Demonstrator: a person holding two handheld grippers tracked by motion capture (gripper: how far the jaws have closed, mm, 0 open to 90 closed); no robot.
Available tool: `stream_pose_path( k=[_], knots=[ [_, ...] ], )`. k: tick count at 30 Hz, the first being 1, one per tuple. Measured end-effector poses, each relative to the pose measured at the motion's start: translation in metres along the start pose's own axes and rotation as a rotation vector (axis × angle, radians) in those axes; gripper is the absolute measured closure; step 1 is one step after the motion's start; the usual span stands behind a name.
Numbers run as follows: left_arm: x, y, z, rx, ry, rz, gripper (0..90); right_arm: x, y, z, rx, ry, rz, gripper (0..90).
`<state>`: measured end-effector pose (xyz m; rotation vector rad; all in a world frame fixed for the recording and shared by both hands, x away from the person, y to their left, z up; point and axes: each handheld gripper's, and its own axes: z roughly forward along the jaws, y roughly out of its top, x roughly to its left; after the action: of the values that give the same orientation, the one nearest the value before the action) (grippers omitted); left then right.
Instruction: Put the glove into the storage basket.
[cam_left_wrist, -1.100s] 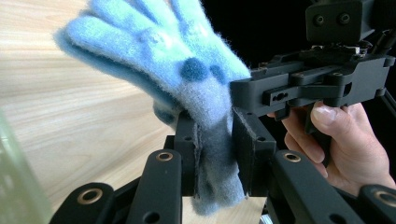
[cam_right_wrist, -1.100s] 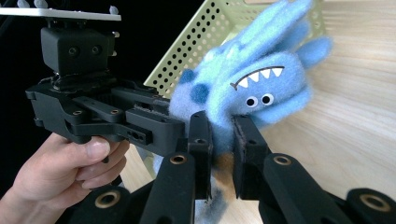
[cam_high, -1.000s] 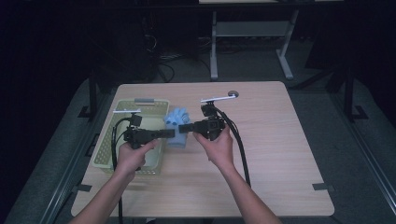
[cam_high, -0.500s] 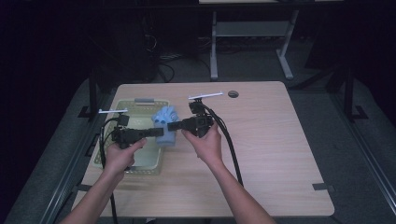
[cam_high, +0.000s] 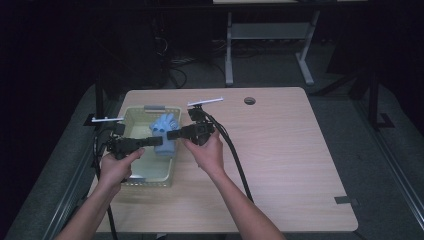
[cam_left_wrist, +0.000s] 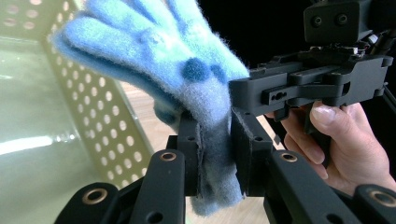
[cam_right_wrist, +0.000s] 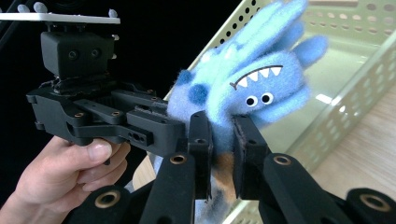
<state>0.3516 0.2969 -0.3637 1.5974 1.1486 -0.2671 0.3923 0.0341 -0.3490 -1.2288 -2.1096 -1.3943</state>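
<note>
Between my two grippers I hold a fuzzy blue glove (cam_high: 164, 133), a soft fleece thing in pale and darker blue with round dark spots, stubby fingers fanned upward, and on one side a stitched face with white zigzag teeth and two small button eyes (cam_right_wrist: 259, 99). My left gripper (cam_left_wrist: 215, 154) has its black jaws closed down on the lower cuff of the glove, the felt-lined pads pressing the nap flat on both sides; my right gripper (cam_right_wrist: 219, 154) is pinched onto the same cuff from the opposite side, where the fabric shows a patch of orange. In the high view the two grippers meet almost nose to nose, the left gripper (cam_high: 150, 142) coming from the left and the right gripper (cam_high: 175, 134) from the right, with the glove hanging in the air above the right-hand part of a basket (cam_high: 131, 116). The basket is pale green hard plastic, rectangular, its walls punched with rows of round holes, its smooth floor glossy; I see nothing lying inside it. It sits on the left part of the worktop (cam_high: 290, 150), a light wood-grain slab with rounded corners and a round cable hole (cam_high: 249, 100) near its far edge. Black cables (cam_high: 235, 160) trail from my right gripper across the wood.
</note>
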Motion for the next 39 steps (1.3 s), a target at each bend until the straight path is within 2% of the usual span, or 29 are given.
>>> stream_pose_path(
  k=[7,13,16,22,29,35,39],
  knots=[
    [0.01,0.0,-0.009,0.017,0.03,0.003,74.3,0.0,0.0,0.016,0.009,0.003,0.002,79.6],
    [0.022,-0.001,-0.014,0.027,0.034,-0.034,75.0,-0.002,0.001,0.031,0.019,0.01,0.01,79.6],
    [0.027,-0.001,-0.017,0.029,0.042,-0.052,75.2,-0.004,0.002,0.038,0.024,0.024,0.033,79.6],
    [0.039,0.001,-0.021,0.052,0.081,-0.071,75.7,-0.008,0.003,0.056,0.023,0.032,0.057,79.7],
    [0.049,-0.001,-0.025,0.077,0.119,-0.068,75.9,-0.014,0.001,0.074,0.043,0.041,0.082,79.7],
    [0.058,-0.003,-0.025,0.112,0.156,-0.068,75.9,-0.017,-0.001,0.088,0.078,0.015,0.082,79.6],
    [0.063,-0.004,-0.026,0.123,0.174,-0.084,75.9,-0.019,-0.003,0.096,0.091,-0.003,0.073,79.3]
  ],
)
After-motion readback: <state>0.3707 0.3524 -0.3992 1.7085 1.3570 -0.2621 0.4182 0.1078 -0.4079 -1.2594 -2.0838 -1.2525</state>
